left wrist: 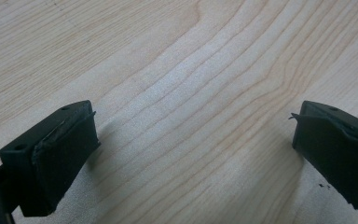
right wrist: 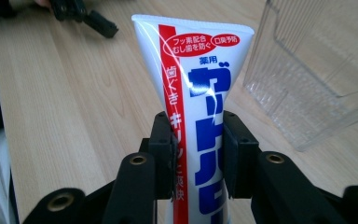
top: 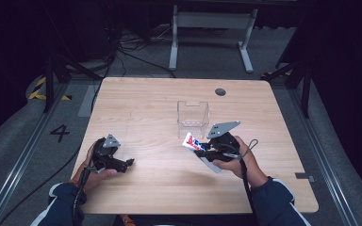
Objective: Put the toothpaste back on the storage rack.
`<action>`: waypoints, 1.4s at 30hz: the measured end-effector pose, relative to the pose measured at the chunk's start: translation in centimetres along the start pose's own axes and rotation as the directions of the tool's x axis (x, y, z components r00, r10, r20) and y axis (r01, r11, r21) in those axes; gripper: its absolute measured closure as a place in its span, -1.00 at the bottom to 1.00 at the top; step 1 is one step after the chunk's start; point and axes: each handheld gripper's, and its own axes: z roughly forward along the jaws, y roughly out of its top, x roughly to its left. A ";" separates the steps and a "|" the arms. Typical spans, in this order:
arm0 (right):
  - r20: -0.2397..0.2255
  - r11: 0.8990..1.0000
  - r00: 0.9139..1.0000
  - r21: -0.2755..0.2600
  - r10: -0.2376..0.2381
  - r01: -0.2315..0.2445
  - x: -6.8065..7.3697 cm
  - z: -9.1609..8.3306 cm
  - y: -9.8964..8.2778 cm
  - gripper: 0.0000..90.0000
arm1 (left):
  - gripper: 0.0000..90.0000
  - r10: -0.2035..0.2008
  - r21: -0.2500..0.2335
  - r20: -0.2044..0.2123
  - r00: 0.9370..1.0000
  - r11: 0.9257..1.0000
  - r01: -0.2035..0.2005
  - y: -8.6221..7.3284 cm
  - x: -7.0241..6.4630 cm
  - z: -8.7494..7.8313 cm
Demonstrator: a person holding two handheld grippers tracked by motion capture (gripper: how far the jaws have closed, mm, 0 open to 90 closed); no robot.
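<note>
The right gripper (top: 201, 149) has its fingers (right wrist: 165, 140) clamped around a white toothpaste tube (right wrist: 200, 107), held off the counter (top: 160, 179) with its flat crimped end leading. The carry step looks under way. The clear plastic bin (top: 193, 117) stands near, at about eleven o'clock from the tube; next, the tube likely needs tipping over its open top. The left gripper (top: 122, 164) rests at eight o'clock, fingers (left wrist: 51, 154) apart and empty. The wooden counter stands in a dark room with floor cables (top: 122, 47).

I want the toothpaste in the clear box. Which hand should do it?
Right. The right gripper already clamps the toothpaste tube and sits beside the clear box. The left gripper is open, holding nothing, farther off.
</note>
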 end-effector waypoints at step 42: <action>0.083 0.935 0.996 -0.352 -0.019 0.047 -3.7 -4.4 5.0 0.58 | -0.99 -0.003 -0.001 0.000 1.000 1.000 0.003 0.0 0.0 0.0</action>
